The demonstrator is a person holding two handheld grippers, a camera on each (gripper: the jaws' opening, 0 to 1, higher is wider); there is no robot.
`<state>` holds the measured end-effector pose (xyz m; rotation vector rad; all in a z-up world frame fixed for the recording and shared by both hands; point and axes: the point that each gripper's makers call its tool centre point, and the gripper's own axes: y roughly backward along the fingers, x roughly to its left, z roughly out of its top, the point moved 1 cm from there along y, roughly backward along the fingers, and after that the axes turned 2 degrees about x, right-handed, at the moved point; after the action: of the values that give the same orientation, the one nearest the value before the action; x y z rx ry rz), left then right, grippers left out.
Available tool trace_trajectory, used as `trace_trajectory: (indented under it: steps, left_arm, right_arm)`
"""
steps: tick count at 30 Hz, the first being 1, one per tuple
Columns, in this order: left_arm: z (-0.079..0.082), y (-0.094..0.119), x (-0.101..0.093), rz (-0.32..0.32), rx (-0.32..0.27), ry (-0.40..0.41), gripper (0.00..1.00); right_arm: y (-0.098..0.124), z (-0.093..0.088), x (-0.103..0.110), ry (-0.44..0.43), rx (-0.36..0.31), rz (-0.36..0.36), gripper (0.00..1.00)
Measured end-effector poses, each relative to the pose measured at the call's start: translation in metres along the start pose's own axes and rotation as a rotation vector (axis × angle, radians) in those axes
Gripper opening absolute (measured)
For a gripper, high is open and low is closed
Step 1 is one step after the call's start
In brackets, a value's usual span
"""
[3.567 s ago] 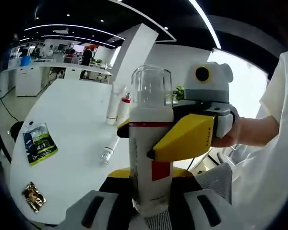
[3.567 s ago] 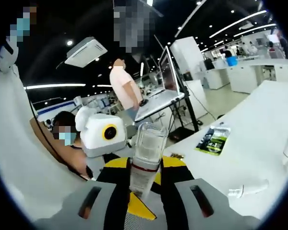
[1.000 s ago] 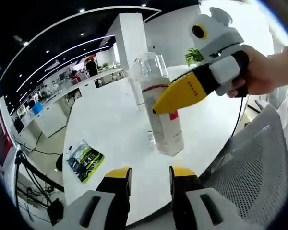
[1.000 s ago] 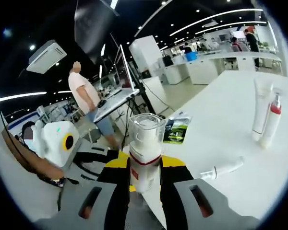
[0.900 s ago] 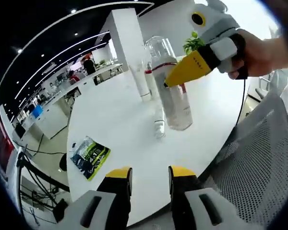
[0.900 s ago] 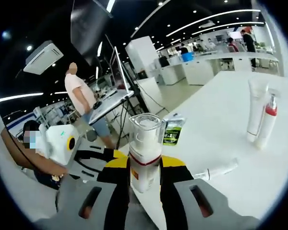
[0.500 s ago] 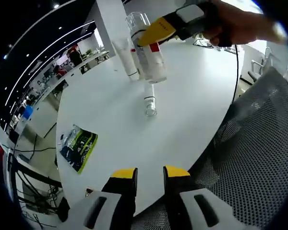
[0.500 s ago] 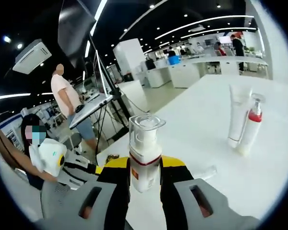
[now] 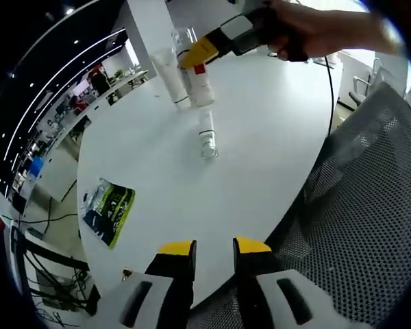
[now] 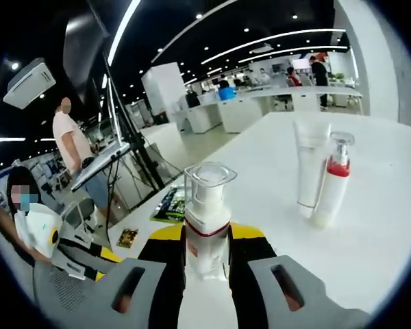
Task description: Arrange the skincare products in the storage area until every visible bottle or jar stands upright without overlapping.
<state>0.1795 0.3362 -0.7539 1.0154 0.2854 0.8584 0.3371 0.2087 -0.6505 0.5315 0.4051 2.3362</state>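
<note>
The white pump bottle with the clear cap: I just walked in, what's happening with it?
A person's right gripper is shut on the white pump bottle with a clear cap and red band, carrying it upright toward a white tube and a red-collared pump bottle standing on the round white table. A small clear bottle lies on its side. The left gripper hangs back, holding nothing.

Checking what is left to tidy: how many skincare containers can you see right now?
4: a pump bottle held in the right gripper, a white tube and a red-collared bottle standing together, and a small bottle lying on the table. Others may be hidden.
</note>
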Motion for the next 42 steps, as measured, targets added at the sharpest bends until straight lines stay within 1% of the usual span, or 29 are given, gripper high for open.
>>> trace_trajectory:
  steps: [1, 3, 4, 6, 8, 10, 11, 14, 15, 17, 20, 24, 25, 27, 30, 33, 38, 42]
  left_arm:
    - [-0.003, -0.001, 0.000, 0.001, 0.018, -0.003, 0.22]
    - [-0.003, 0.000, 0.000, 0.001, 0.015, -0.004, 0.22]
    - [-0.002, 0.000, 0.000, 0.002, 0.013, -0.004, 0.22]
    - [-0.001, 0.000, 0.002, 0.006, 0.010, 0.003, 0.22]
    - [-0.002, 0.000, 0.003, 0.009, 0.015, 0.007, 0.22]
    - [0.000, 0.000, 0.005, 0.015, 0.001, 0.017, 0.22]
    - [0.000, 0.000, 0.005, 0.016, 0.002, 0.022, 0.22]
    - [-0.001, -0.001, 0.003, 0.012, 0.008, 0.016, 0.22]
    - [-0.001, -0.001, 0.003, 0.011, 0.011, 0.013, 0.22]
    - [-0.002, -0.001, 0.003, 0.010, 0.014, 0.017, 0.22]
    - [-0.002, -0.001, 0.003, 0.011, 0.017, 0.017, 0.22]
    - [-0.005, -0.002, 0.003, 0.009, 0.029, 0.013, 0.22]
    - [-0.005, -0.002, 0.002, 0.007, 0.028, 0.012, 0.22]
    - [-0.004, -0.003, 0.002, 0.007, 0.028, 0.011, 0.22]
    - [-0.005, -0.003, 0.002, 0.007, 0.031, 0.014, 0.22]
    - [-0.006, -0.003, 0.003, 0.009, 0.034, 0.019, 0.22]
    - [-0.007, -0.004, 0.003, 0.008, 0.034, 0.016, 0.22]
    - [-0.007, -0.004, 0.003, 0.008, 0.036, 0.018, 0.22]
  right_arm:
    - [-0.002, 0.001, -0.003, 0.008, 0.001, -0.006, 0.21]
    - [-0.007, 0.005, -0.013, 0.033, -0.002, -0.016, 0.21]
    - [-0.010, 0.009, -0.021, 0.060, -0.012, -0.034, 0.21]
    - [-0.014, 0.012, -0.035, 0.104, -0.004, -0.065, 0.21]
    - [-0.018, 0.015, -0.045, 0.112, -0.014, -0.086, 0.21]
    - [-0.022, 0.017, -0.055, 0.121, -0.018, -0.097, 0.21]
    - [-0.024, 0.016, -0.062, 0.156, -0.011, -0.120, 0.21]
    - [-0.030, 0.010, -0.074, 0.166, -0.002, -0.146, 0.21]
    - [-0.032, 0.007, -0.079, 0.182, 0.002, -0.158, 0.21]
    - [-0.035, 0.003, -0.085, 0.178, 0.009, -0.159, 0.21]
    - [-0.039, -0.002, -0.094, 0.196, 0.018, -0.172, 0.21]
    - [-0.045, -0.006, -0.100, 0.225, 0.028, -0.181, 0.21]
    - [-0.047, -0.006, -0.100, 0.246, 0.021, -0.179, 0.21]
    - [-0.050, -0.009, -0.103, 0.284, 0.033, -0.192, 0.21]
    - [-0.052, -0.013, -0.109, 0.279, 0.027, -0.200, 0.21]
    - [-0.056, -0.019, -0.114, 0.291, 0.039, -0.211, 0.21]
    - [-0.058, -0.019, -0.117, 0.305, 0.032, -0.212, 0.21]
    - [-0.060, -0.026, -0.121, 0.317, 0.042, -0.219, 0.21]
